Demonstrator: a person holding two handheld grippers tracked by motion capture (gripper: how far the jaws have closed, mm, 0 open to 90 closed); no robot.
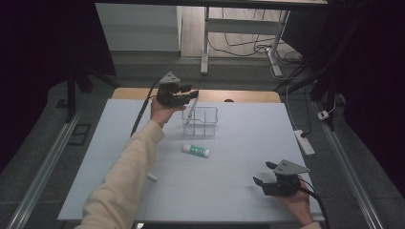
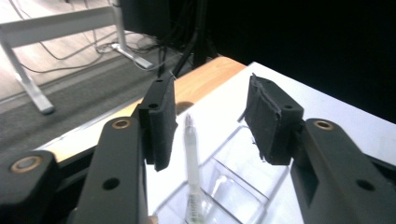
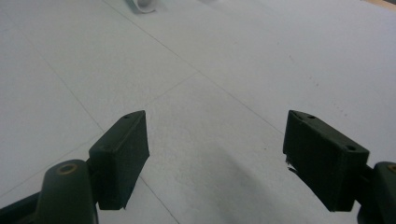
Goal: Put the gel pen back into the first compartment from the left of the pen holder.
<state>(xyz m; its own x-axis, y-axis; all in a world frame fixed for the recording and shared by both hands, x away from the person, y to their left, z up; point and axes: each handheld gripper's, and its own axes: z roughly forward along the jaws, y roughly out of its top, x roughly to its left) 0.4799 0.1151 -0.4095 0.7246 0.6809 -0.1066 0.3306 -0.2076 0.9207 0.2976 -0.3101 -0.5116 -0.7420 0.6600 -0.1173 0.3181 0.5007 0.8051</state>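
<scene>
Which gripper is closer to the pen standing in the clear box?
Left. The left gripper is right over the clear box, open, with the pen between its jaws. The right gripper rests far off, near the table's front right corner.

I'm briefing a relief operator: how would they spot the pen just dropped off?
Find the white table, then the clear divided organizer near its far edge. The pen stands tilted in the organizer's left compartment, between the open left gripper jaws; unlike the glue stick lying flat, it is slim and translucent.
</scene>
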